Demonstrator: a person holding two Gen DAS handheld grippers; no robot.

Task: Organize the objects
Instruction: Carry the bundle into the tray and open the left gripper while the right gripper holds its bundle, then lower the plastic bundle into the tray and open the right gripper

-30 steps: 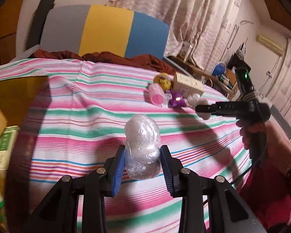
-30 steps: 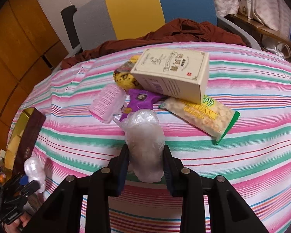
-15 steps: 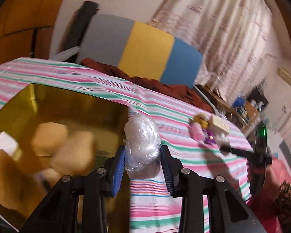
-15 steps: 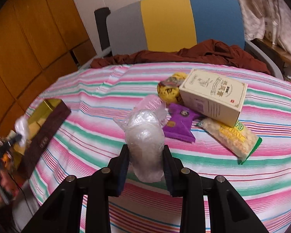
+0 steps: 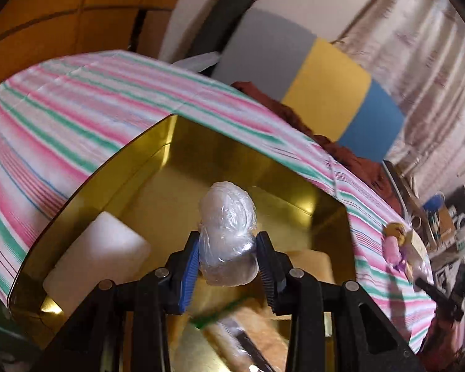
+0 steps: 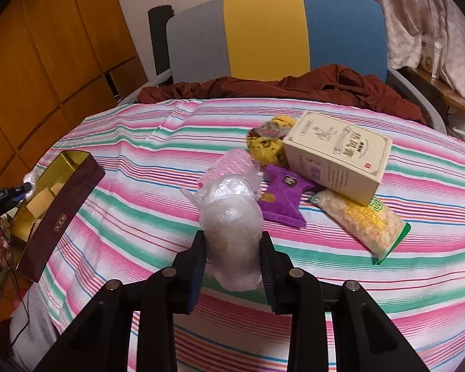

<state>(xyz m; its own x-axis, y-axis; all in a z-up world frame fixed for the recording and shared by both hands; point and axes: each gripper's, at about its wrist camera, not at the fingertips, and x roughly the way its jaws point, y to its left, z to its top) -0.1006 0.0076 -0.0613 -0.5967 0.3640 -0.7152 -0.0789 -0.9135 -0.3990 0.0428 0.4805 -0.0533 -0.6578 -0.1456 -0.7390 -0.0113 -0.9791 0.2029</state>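
My left gripper (image 5: pixel 228 263) is shut on a clear plastic-wrapped bundle (image 5: pixel 228 223) and hangs over the open gold-lined box (image 5: pixel 263 167), which holds pale wrapped blocks (image 5: pixel 105 251). My right gripper (image 6: pixel 232 257) is shut on a second plastic-wrapped bundle (image 6: pixel 231 226) above the striped tablecloth (image 6: pixel 139 161). In the right wrist view the box (image 6: pixel 62 204) sits at the table's left edge, with the left gripper (image 6: pixel 24 189) over it. A pink packet (image 6: pixel 232 164), a purple packet (image 6: pixel 283 197), a cream carton (image 6: pixel 338 152), a yellow packet (image 6: pixel 268 141) and a snack bag (image 6: pixel 361 224) lie beyond the right gripper.
A chair with a grey, yellow and blue back (image 6: pixel 272 34) stands behind the table, with brown cloth (image 6: pixel 294 88) draped along the table's far edge. Wooden panels (image 6: pixel 40 62) line the left wall. Curtains (image 5: pixel 418 62) hang at the right.
My left gripper swung left with its bundle, from above the cloth to over the gold box, and rolled. My right gripper drew back slightly from the pile, still gripping its bundle.
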